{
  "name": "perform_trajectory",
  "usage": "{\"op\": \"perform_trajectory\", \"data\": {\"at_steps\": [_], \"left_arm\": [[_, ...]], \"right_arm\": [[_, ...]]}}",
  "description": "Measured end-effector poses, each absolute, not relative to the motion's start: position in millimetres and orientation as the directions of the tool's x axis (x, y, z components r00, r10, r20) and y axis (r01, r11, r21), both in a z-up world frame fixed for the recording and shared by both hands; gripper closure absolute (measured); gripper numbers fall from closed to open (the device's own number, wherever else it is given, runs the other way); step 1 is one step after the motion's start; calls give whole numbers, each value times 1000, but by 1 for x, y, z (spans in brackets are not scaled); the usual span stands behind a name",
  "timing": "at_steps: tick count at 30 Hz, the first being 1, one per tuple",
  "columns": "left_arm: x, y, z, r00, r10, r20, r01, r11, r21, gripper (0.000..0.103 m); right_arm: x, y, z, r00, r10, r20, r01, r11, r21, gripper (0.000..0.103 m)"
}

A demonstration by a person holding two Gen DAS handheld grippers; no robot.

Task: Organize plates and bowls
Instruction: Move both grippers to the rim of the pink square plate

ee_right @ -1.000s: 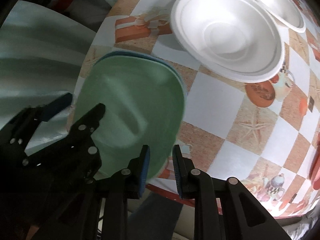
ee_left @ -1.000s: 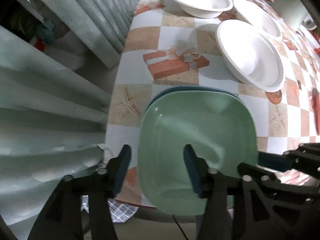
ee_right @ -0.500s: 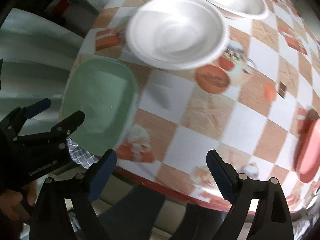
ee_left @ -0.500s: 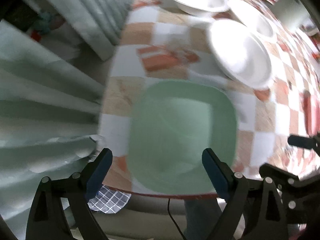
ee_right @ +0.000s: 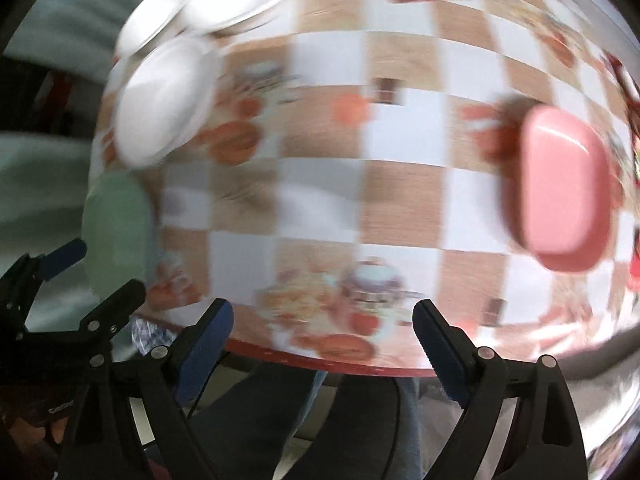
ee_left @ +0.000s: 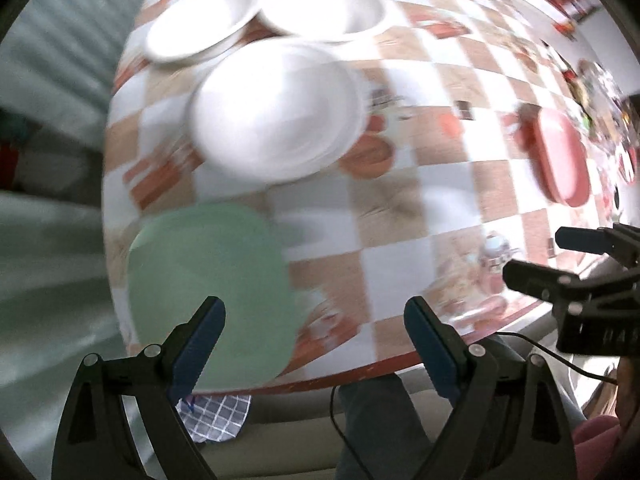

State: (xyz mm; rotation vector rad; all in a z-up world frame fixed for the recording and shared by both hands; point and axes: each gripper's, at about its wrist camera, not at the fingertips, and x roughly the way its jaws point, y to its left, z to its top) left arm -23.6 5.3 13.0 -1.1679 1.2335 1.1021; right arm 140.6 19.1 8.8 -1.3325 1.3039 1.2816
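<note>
With both grippers, left (ee_left: 314,322) and right (ee_right: 322,326), spread wide and empty, a between-items step appears underway. Next pickup likely the pink plate (ee_right: 562,188), ahead-right of the right gripper.

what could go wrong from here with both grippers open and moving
1. The green plate overhangs the table's near edge; a brush from the open left gripper might tip it off.
2. The three white bowls crowd together, rims overlapping, so grabbing one may drag its neighbours.
3. Motion blur suggests fast movement; the right gripper could misjudge the pink plate.

Your two wrist views looked down across the table (ee_left: 400,216) from its near edge — both caught the green plate (ee_left: 208,292) at lower left.
</note>
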Motion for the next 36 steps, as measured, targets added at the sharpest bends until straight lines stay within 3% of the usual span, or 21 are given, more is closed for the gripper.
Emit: {"op": "perform_trajectory", "data": {"at_steps": [17,36], "left_arm": [[118,58,12,57,-28,-998,-928,367,-63,10],[211,93,-29,32,-87,-996,-950,307,-57,10]], "right_arm": [[310,12,27,-43,-96,-994,-966,259,17,11],[390,48,-11,31,-148,-989,-939,336,-80,11]]}}
